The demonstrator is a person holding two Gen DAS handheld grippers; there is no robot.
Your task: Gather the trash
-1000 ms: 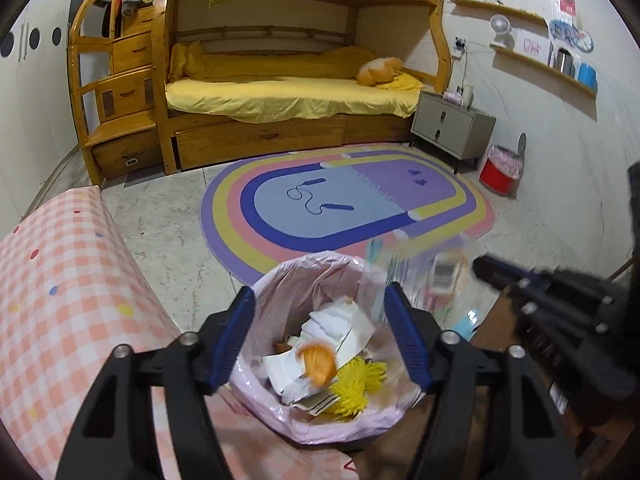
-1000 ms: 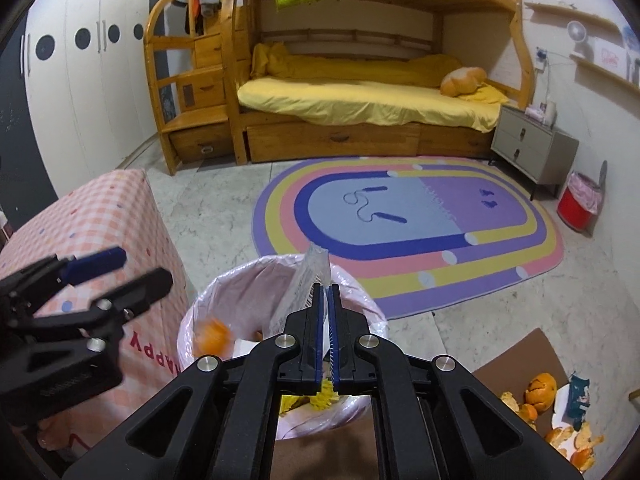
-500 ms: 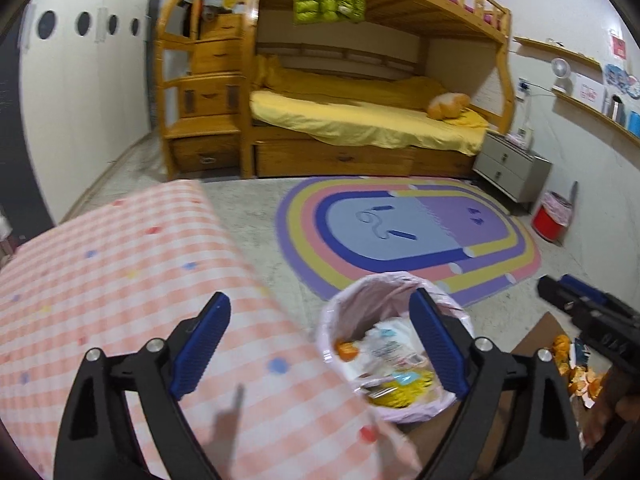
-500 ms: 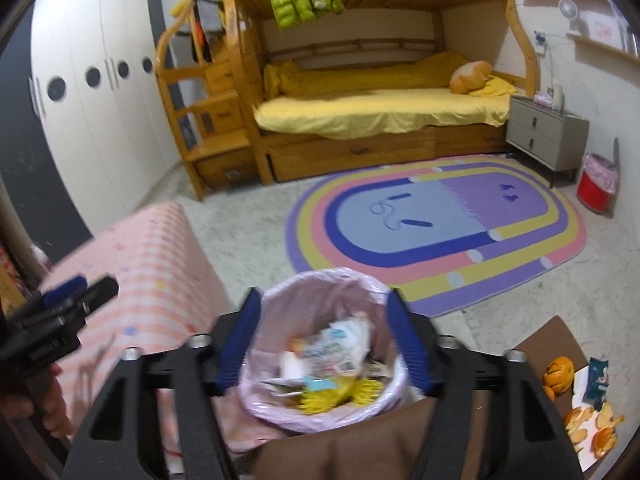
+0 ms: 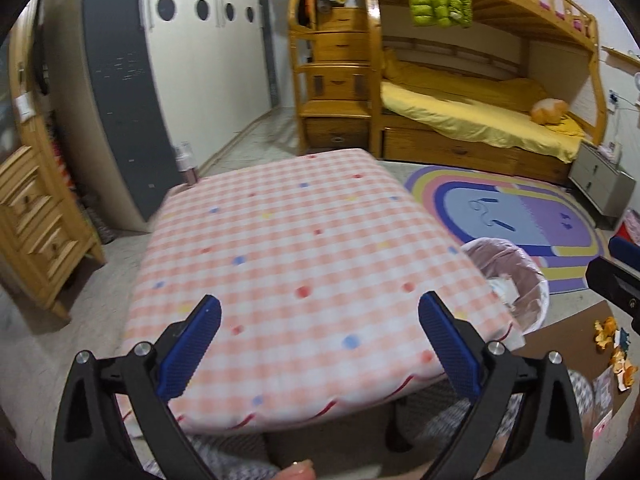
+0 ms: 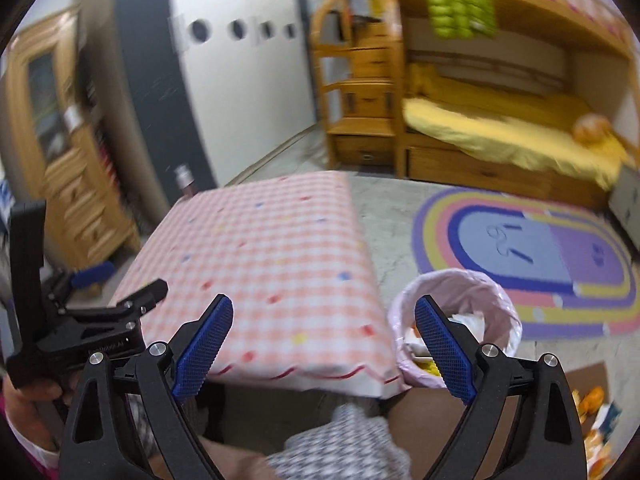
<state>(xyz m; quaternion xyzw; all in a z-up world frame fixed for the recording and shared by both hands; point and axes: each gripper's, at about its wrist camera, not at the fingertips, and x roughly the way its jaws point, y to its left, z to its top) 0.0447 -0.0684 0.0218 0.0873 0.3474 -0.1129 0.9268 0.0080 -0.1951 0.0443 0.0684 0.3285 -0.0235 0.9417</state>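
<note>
1. Left gripper (image 5: pixel 320 344): blue fingers (image 5: pixel 192 352) spread wide, released, holding nothing, above the pink checked worktop (image 5: pixel 304 248).
2. Right gripper (image 6: pixel 322 352): fingers (image 6: pixel 444 352) likewise released and empty.
3. Pink-lined trash bin (image 6: pixel 460 292), holding trash, stands on the floor just beside the worktop.
4. Orange peels (image 5: pixel 612 344) lie on brown cardboard (image 5: pixel 576 344) beyond the bin.

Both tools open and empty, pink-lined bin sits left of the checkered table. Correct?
Not quite. The bin sits to the right of the checkered table, as the right wrist view shows. The rest holds: left tool and right tool are both open and empty.
</note>
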